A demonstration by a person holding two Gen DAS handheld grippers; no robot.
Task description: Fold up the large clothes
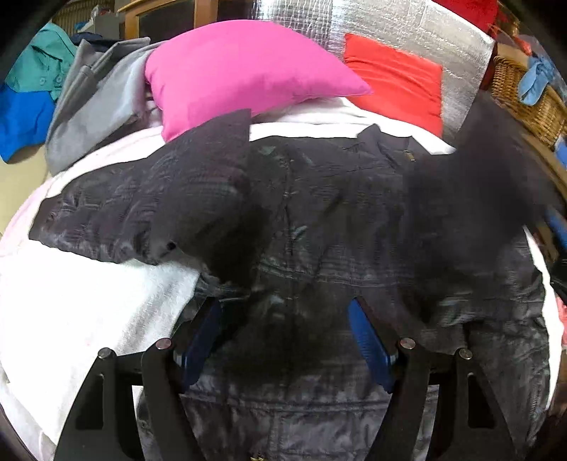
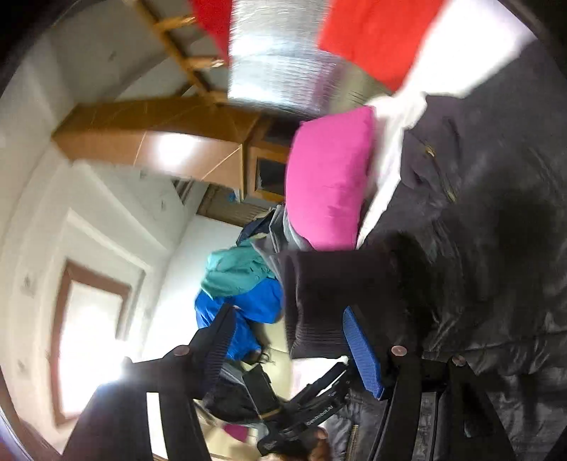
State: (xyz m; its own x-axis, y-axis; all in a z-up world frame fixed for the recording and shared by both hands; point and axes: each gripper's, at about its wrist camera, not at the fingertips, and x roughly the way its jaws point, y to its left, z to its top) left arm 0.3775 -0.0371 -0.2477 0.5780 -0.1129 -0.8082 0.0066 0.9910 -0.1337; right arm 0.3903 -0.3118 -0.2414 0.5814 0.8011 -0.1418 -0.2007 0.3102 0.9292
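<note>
The dark, faintly checked padded jacket [image 1: 319, 220] lies spread across the white-covered bed [image 1: 71, 305], its body flat and one sleeve [image 1: 198, 191] folded in over the chest, the ribbed cuff pointing up toward the pillows. The left gripper [image 1: 283, 337] hangs over the jacket's lower half with its two blue-padded jaws standing apart and no cloth pinched between them; the fabric simply lies beneath the gap. The right gripper [image 2: 287, 340], seen in its own tilted and smeared view, also has its jaws spread, and a dark ribbed cuff [image 2: 315, 305] shows in the gap beyond them, though whether either pad touches it is hard to make out. In the left wrist view the jacket's other sleeve [image 1: 489, 170] is a black blur at the right, so its shape and position cannot be read. A small brass zip pull [image 1: 411, 156] marks the collar. Beyond the jacket sit two cushions, one bright pink [image 1: 244, 71] and one red [image 1: 397, 78], leaning on a crinkled silver foil panel [image 1: 425, 32]. A grey garment [image 1: 99, 103] is heaped at the left of the pink cushion, with one teal shirt [image 1: 42, 64] and one blue piece of clothing [image 1: 24, 120] further out, partly cut off by the lens rim. A woven wicker basket [image 1: 524, 99] stands at the right edge, only partly visible. In the right wrist view the left gripper's black frame [image 2: 312, 404] crosses the bottom, and the room behind is too streaked to count anything more.
</note>
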